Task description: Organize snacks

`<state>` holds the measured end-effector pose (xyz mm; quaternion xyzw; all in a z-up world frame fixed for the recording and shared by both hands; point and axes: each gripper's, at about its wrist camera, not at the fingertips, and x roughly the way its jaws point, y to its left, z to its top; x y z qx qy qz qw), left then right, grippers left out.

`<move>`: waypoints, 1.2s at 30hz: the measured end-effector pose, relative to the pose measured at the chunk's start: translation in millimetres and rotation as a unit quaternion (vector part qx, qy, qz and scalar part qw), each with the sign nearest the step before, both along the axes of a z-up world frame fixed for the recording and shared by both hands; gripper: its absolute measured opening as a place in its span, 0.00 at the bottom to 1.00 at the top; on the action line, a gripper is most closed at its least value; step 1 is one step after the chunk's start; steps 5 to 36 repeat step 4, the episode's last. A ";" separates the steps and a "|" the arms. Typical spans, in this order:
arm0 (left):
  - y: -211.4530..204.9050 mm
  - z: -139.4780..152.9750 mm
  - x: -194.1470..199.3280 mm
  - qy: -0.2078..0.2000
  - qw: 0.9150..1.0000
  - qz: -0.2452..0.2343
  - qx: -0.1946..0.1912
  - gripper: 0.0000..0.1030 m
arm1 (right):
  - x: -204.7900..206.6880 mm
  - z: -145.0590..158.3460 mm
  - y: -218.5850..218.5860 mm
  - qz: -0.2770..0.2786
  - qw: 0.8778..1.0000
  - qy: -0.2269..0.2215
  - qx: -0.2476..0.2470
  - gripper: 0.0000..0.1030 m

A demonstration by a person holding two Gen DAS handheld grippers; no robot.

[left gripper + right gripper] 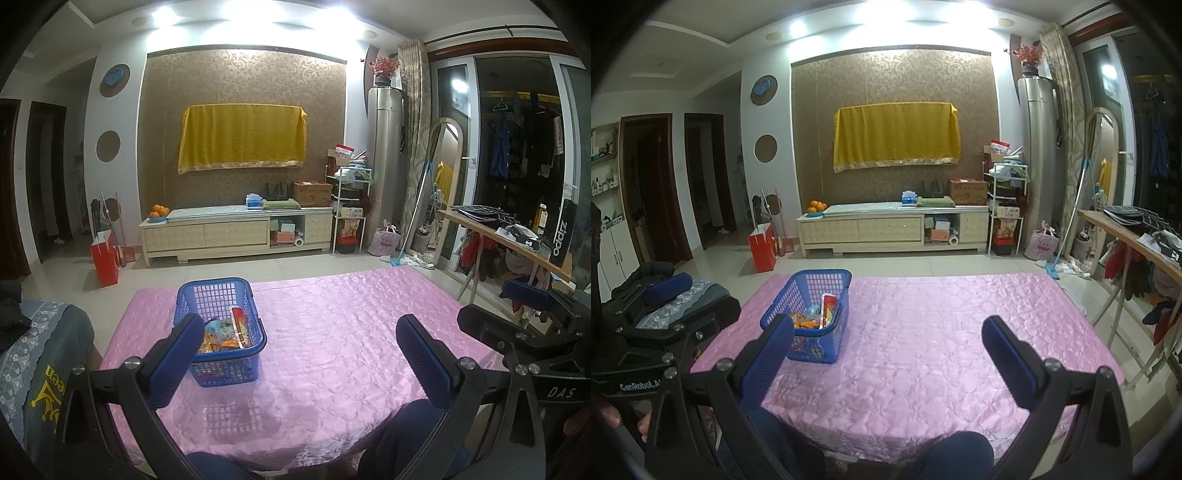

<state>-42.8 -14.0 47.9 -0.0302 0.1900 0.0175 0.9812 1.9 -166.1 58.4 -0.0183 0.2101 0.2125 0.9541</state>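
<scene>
A blue plastic basket (pixel 207 295) stands on the pink quilted tablecloth (pixel 332 332), left of the middle. Several orange and red snack packets (pixel 229 334) lie inside it. In the right wrist view the same basket (pixel 812 286) and its snacks (pixel 812 319) appear left of centre. My left gripper (pixel 301 332) is open and empty, held above the near part of the table, its left finger overlapping the basket's near corner in the view. My right gripper (pixel 888 334) is open and empty too, hovering to the right of the basket. The right gripper's body (pixel 535 332) shows at the right edge of the left wrist view.
The pink cloth (pixel 942 332) spreads right of the basket. A patterned cushion (pixel 44 339) lies at the left. A wooden side table (pixel 517 240) with clutter stands at the right. A TV cabinet (pixel 236 229) and a red bag (pixel 105 254) are across the tiled floor. The person's knees (pixel 960 454) show below.
</scene>
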 end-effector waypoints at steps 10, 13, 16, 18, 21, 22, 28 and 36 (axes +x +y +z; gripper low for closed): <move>0.7 -0.3 -0.8 0.000 1.000 0.001 0.002 1.00 | -2.1 2.8 0.2 0.001 1.000 0.001 0.002 1.00; 0.7 -0.3 -0.8 0.000 1.000 0.001 0.002 1.00 | -2.1 2.8 0.2 0.001 1.000 0.001 0.002 1.00; 0.7 -0.3 -0.8 0.000 1.000 0.001 0.002 1.00 | -2.1 2.8 0.2 0.001 1.000 0.001 0.002 1.00; 0.7 -0.3 -0.8 0.000 1.000 0.001 0.002 1.00 | -2.1 2.8 0.2 0.001 1.000 0.001 0.002 1.00; 0.7 -0.3 -0.8 0.000 1.000 0.001 0.002 1.00 | -2.1 2.8 0.2 0.001 1.000 0.001 0.002 1.00; 0.7 -0.3 -0.8 0.000 1.000 0.001 0.002 1.00 | -2.1 2.8 0.2 0.001 1.000 0.001 0.002 1.00; 0.7 -0.3 -0.8 0.000 1.000 0.001 0.002 1.00 | -2.1 2.8 0.2 0.001 1.000 0.001 0.002 1.00; 0.7 -0.3 -0.8 0.000 1.000 0.001 0.002 1.00 | -2.1 2.8 0.2 0.001 1.000 0.001 0.002 1.00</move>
